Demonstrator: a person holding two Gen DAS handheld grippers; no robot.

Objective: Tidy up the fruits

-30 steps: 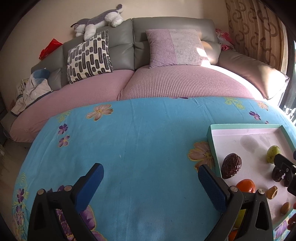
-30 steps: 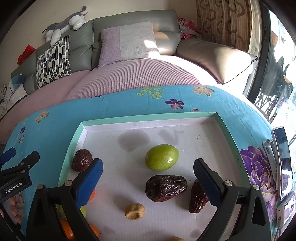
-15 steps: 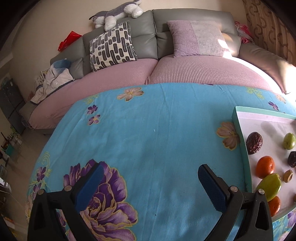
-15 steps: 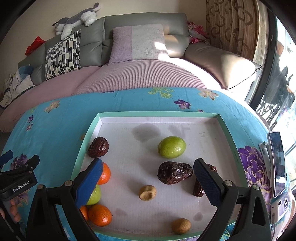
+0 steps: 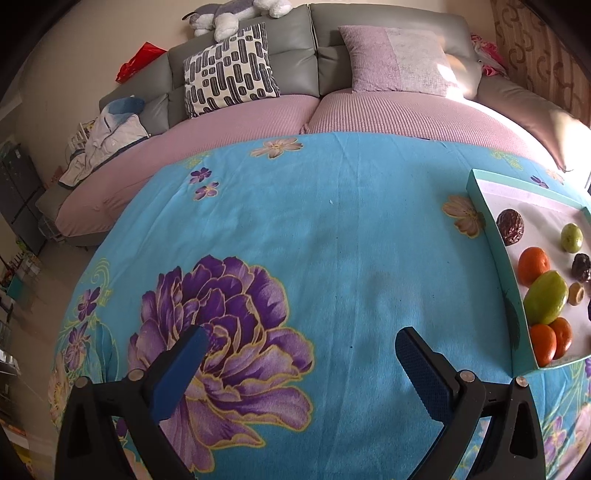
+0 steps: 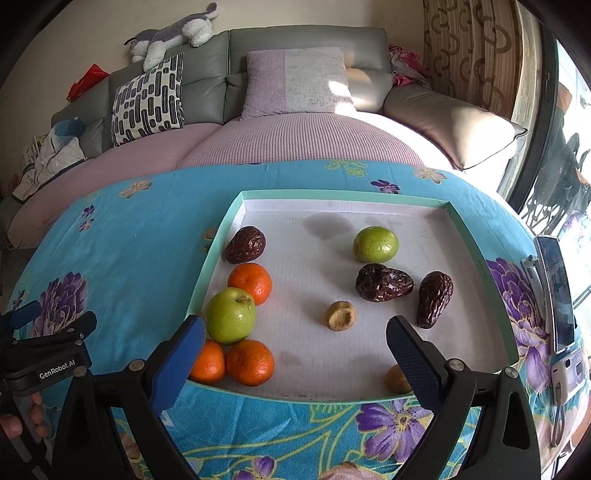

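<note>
The right gripper (image 6: 295, 341) is held spread wide with nothing between its blue pads, poised over the near edge of a shallow teal-rimmed tray (image 6: 343, 194) that is laid on a blue floral cloth (image 6: 140, 240). Just beyond the left pad, two oranges (image 6: 249, 362) are seen side by side in the tray's near left corner, touching a green apple (image 6: 231, 314) behind them. A third orange (image 6: 250, 283) is pressed against the apple's far side, and a dark wrinkled date (image 6: 245, 244) is set just beyond that, near the left wall. A small tan fruit (image 6: 396, 380) is partly hidden by the right pad at the near rim, and another tan piece (image 6: 340, 315) is found near the tray's middle. Farther back, two more dates (image 6: 383, 283) are placed close together at the right, with a round green fruit (image 6: 375, 244) just behind them. A phone (image 6: 556, 291) is propped on the cloth beside the tray's right wall.

The left gripper (image 5: 301, 371) is likewise held released and empty, over bare cloth above a large purple printed flower (image 5: 225, 321), well apart from the tray at its right. A hand (image 6: 20, 421) is glimpsed under that gripper in the right wrist view.

Behind the cloth, a sofa (image 5: 258, 110) with cushions is seen, and a plush toy (image 5: 236, 14) is laid along its top.
</note>
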